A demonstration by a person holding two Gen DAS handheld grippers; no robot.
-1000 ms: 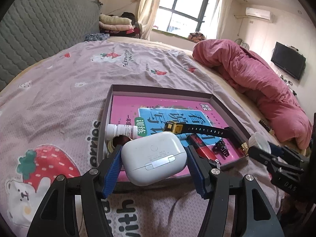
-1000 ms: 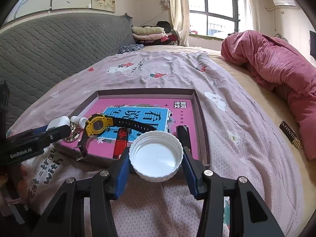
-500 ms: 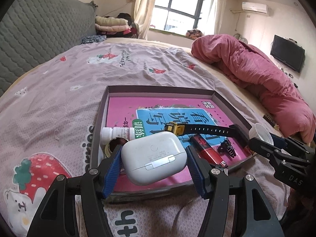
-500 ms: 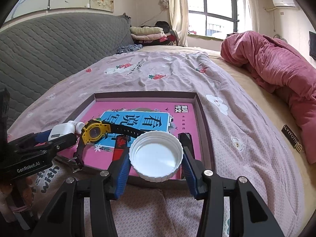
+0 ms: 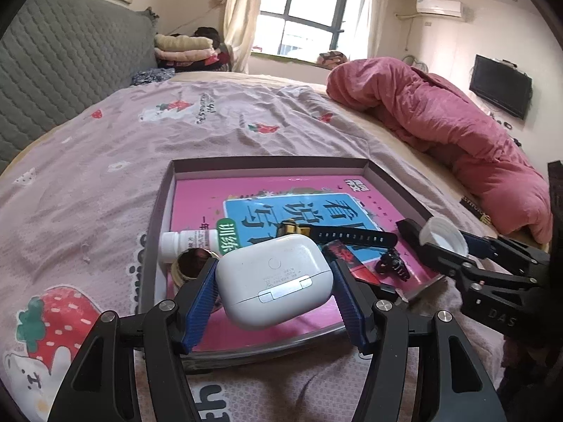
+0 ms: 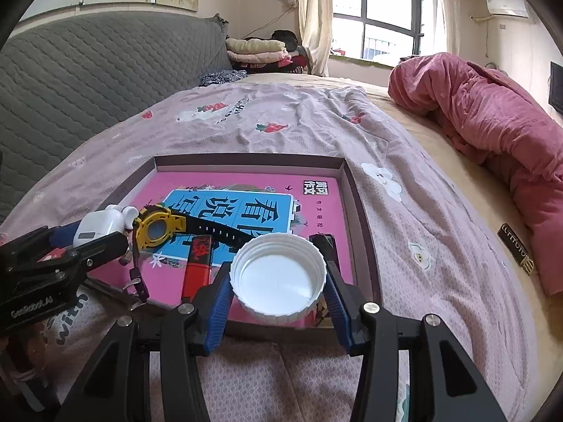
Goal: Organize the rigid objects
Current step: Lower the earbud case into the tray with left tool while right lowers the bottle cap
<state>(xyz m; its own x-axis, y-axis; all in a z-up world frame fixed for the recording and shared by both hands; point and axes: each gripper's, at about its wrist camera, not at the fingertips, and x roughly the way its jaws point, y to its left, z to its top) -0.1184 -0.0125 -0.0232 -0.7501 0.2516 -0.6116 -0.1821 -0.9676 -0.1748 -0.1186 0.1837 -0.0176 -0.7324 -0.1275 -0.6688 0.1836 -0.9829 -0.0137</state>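
Observation:
My left gripper is shut on a white earbuds case, held just above the near edge of a shallow brown tray. My right gripper is shut on an upturned white ribbed cap over the tray's near right part. On a pink book in the tray lie a yellow watch, a red lighter, a white pill bottle, a round tin and a black clip. Each view shows the other gripper at its side: the right gripper and the left gripper.
The tray rests on a lilac strawberry-print sheet. A bunched pink quilt fills the bed's right side. A grey padded headboard runs along the left, and folded clothes are stacked at the far end. A small dark tag lies by the quilt.
Both grippers have edged slightly forward, so the case and the cap now overlap the tray's near edge. Both grips are unchanged.

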